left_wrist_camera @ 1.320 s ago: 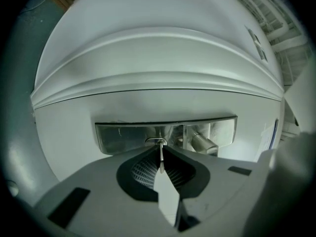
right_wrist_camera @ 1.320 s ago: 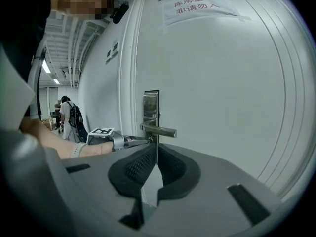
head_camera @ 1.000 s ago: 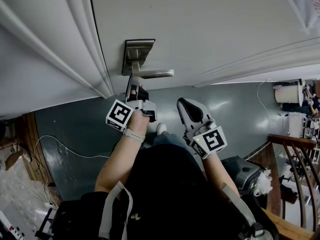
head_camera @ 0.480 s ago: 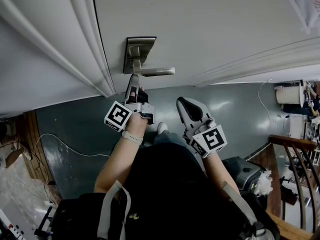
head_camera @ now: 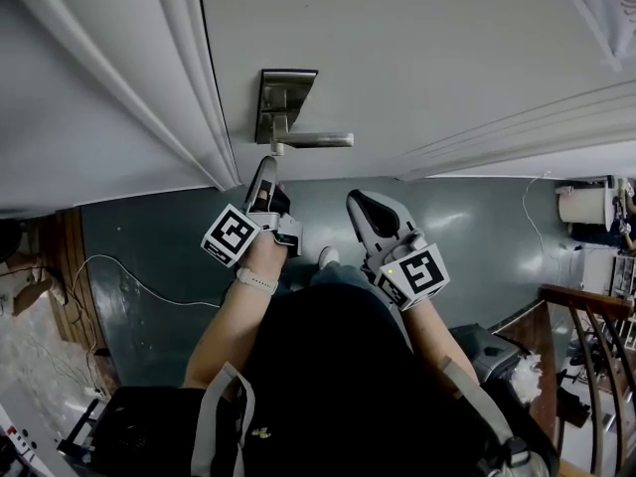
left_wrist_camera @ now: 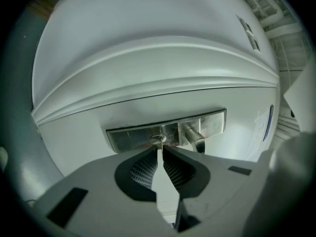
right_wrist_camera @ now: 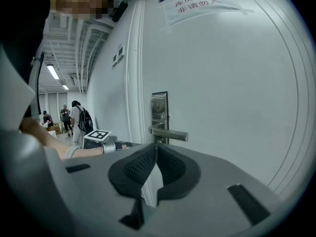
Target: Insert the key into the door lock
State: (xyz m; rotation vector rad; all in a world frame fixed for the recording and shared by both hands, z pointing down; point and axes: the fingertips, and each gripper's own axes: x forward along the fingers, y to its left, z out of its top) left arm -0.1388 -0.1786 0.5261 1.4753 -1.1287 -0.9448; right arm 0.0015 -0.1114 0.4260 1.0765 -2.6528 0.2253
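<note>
White door [head_camera: 417, 48], head view: a steel lock plate [head_camera: 285, 97] sits near the door's left edge, with a lever handle [head_camera: 316, 140] running right from it. The left gripper [head_camera: 267, 172] points up at the plate's lower end, its tip just under the handle root. Compared with a second ago it sits slightly lower and further left of the plate, though the head has shifted too. The right gripper [head_camera: 360, 205] hangs back, apart from the door, much as before.

Left gripper view: the jaws are pinched on the key [left_wrist_camera: 160, 140], a thin blade showing only at their tips. Its point meets the keyhole [left_wrist_camera: 155, 138] on the plate, beside the handle stem. How far it has gone in cannot be told. Judged: the key is at or just inside the mouth, and the small shift reads as alignment rather than withdrawal.

Right gripper view: the jaws are pressed together with nothing between them. The plate, the handle and the left gripper's marker cube [right_wrist_camera: 97, 136] lie ahead.
</note>
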